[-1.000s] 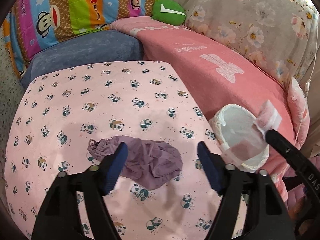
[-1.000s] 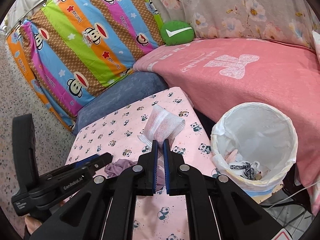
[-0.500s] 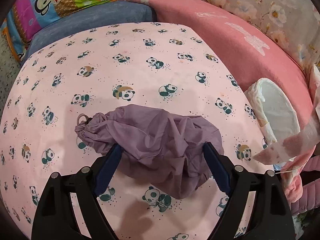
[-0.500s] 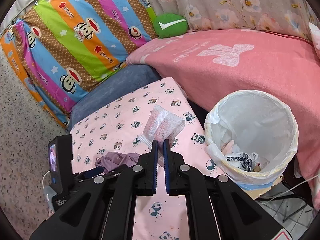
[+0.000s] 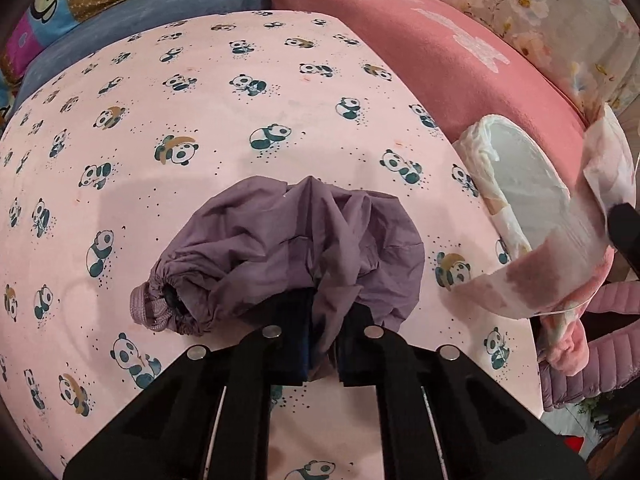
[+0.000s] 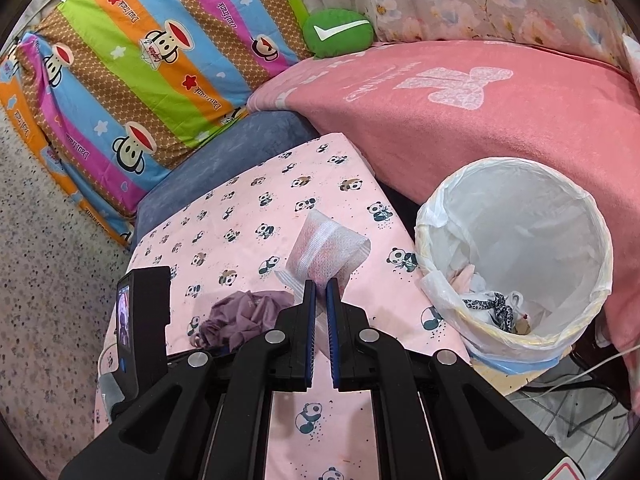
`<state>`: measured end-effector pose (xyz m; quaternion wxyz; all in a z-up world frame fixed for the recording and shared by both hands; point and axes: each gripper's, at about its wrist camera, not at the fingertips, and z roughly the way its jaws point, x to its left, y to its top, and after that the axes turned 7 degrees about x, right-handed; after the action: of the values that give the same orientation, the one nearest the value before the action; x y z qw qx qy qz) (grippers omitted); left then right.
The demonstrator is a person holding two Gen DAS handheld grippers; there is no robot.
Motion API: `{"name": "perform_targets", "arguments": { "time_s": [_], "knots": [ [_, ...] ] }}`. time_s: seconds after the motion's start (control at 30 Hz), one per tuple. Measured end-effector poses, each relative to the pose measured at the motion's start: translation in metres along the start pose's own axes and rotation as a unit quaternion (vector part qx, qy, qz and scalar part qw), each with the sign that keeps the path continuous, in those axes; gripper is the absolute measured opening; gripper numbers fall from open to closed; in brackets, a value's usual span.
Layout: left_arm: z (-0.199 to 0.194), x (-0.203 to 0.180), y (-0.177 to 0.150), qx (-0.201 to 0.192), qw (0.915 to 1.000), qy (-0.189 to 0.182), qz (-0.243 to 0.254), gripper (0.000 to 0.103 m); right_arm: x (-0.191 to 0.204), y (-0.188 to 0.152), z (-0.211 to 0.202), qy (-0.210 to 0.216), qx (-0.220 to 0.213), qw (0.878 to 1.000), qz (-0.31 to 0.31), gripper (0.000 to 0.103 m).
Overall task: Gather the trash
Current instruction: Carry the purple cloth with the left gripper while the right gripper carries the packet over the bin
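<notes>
Some scraps are already seen in the lined bin (image 6: 516, 248). A purple cloth (image 5: 288, 252) on the panda-print table (image 5: 200, 120) is pinched by the left gripper (image 5: 324, 344); a white-pink wrapper (image 6: 328, 248) is clamped by the right gripper (image 6: 320, 304), the bin at two o'clock; both are still to be dropped in

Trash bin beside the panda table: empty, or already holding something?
Partly filled: the white-lined trash bin holds crumpled wrappers and a leopard-print scrap at its bottom.
</notes>
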<state>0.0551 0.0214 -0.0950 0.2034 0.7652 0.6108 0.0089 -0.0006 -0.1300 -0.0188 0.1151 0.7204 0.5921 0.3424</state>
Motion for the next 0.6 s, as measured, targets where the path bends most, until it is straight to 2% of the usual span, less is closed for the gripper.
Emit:
{"name": "perform_targets", "arguments": {
  "time_s": [0.23,0.6],
  "knots": [
    [-0.034,-0.031,-0.001,-0.035,0.999,-0.011,0.028,0.007,-0.002,0.001,-0.01,0.002,-0.018,1.0,0.001,0.007],
    [-0.066,-0.083,0.02,-0.084,0.9932,-0.016,0.08,0.007,-0.02,0.015,-0.046,-0.005,-0.068,0.998,0.013,0.007]
  ]
}}
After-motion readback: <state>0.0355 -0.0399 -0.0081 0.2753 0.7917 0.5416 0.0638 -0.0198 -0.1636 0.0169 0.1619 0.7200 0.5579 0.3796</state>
